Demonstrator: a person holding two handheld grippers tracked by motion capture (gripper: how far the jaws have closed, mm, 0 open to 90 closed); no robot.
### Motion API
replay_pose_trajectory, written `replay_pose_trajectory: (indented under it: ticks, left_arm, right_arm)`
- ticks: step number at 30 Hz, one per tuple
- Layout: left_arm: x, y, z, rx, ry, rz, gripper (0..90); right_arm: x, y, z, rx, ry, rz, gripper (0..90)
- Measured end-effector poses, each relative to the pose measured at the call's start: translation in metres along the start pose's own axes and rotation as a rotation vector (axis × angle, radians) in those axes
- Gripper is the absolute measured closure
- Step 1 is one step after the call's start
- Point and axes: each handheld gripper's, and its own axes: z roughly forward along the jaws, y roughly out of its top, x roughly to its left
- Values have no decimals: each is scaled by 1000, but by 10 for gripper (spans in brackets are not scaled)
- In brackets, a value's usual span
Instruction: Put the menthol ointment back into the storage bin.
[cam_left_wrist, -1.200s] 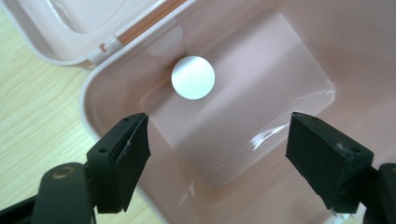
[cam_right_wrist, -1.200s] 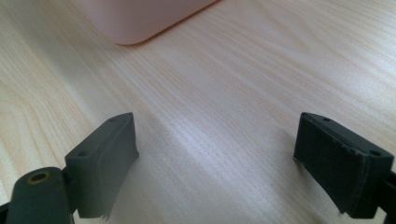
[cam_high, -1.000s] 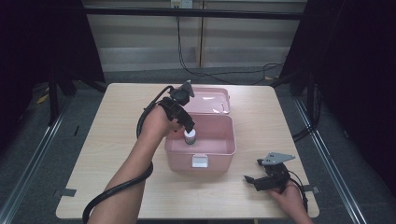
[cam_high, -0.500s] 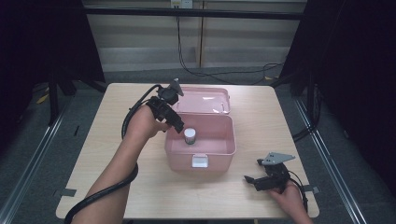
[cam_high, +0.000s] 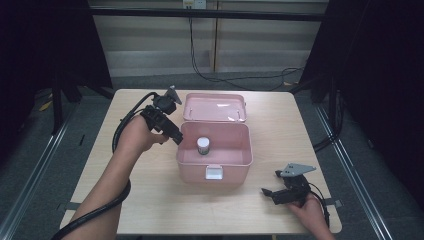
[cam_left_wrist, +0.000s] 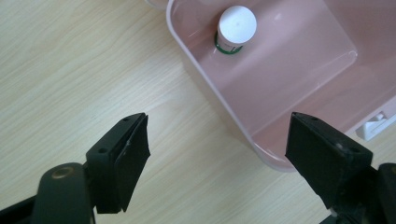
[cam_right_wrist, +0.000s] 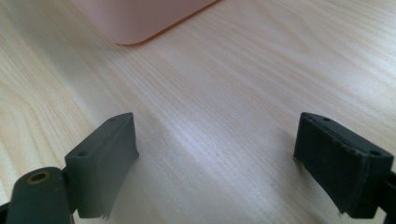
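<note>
Since a second ago the left gripper (cam_high: 176, 139) left the pink box (cam_high: 216, 170), jaws wide and empty. Small bottle (cam_high: 203, 146) stands inside (placing seems done); lid (cam_high: 214, 107) remains open. Right gripper (cam_high: 267, 193) rests wide on the worktop (cam_high: 150, 200).

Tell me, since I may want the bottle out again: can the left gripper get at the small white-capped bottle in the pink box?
Probably yes. The left gripper hangs open beside the pink box, whose lid lies folded back. The bottle stands upright and alone inside, with nothing over it.
</note>
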Motion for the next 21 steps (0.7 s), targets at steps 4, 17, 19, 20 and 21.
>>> replay_pose_trajectory:
  ticks: [4, 17, 19, 20, 21]
  left_arm:
    - [4, -8, -2, -12, -7, -1, 211]
    - [19, -34, -1, -47, -24, -19, 211]
    - [21, -38, 0, -54, -26, -24, 211]
    - [23, -40, 1, -53, -23, -22, 211]
    - [24, -42, 2, -53, -29, -27, 211]
  right_arm:
    - [0, 0, 0, 0, 0, 0, 126]
    - [0, 0, 0, 0, 0, -1, 126]
    - [0, 0, 0, 0, 0, 0, 126]
    - [0, 0, 0, 0, 0, 0, 126]
    - [0, 0, 0, 0, 0, -1, 126]
